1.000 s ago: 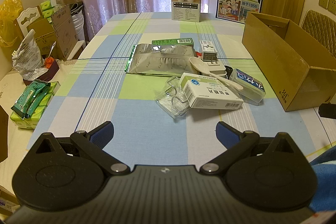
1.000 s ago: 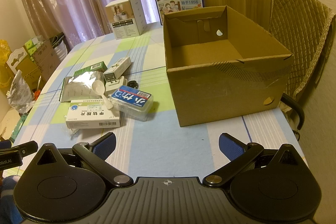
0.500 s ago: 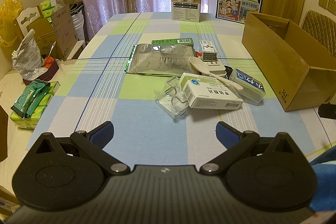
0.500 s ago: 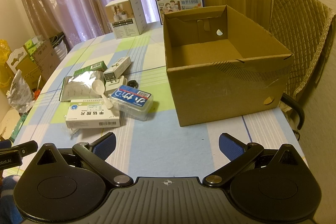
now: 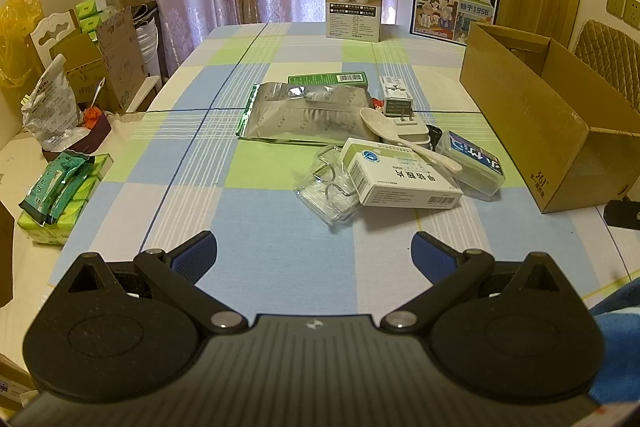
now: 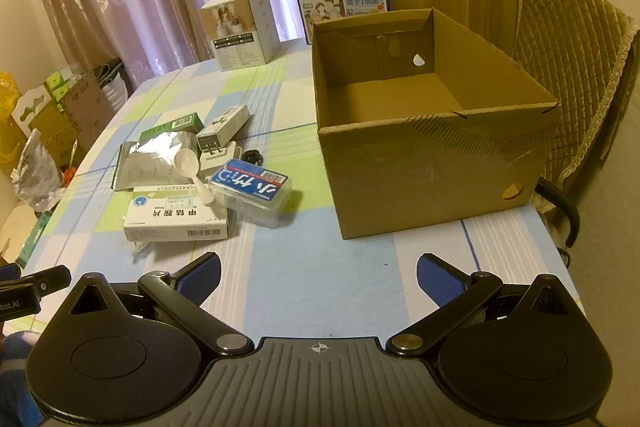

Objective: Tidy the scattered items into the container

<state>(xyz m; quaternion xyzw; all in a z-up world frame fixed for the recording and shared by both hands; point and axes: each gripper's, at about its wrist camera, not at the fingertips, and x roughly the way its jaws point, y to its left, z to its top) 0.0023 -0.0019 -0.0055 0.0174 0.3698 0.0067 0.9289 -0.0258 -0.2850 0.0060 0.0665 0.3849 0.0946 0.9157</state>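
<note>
Both the left gripper (image 5: 314, 247) and right gripper (image 6: 319, 269) are held with jaws spread and empty above the counter (image 5: 280, 239). The scattered items are piled left of the empty cardboard box (image 6: 436, 163). The clear toothpick case (image 6: 251, 191), nearest the box, is best gripped across its short sides first.

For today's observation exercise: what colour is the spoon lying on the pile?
White; the spoon shows best in the left wrist view.
</note>
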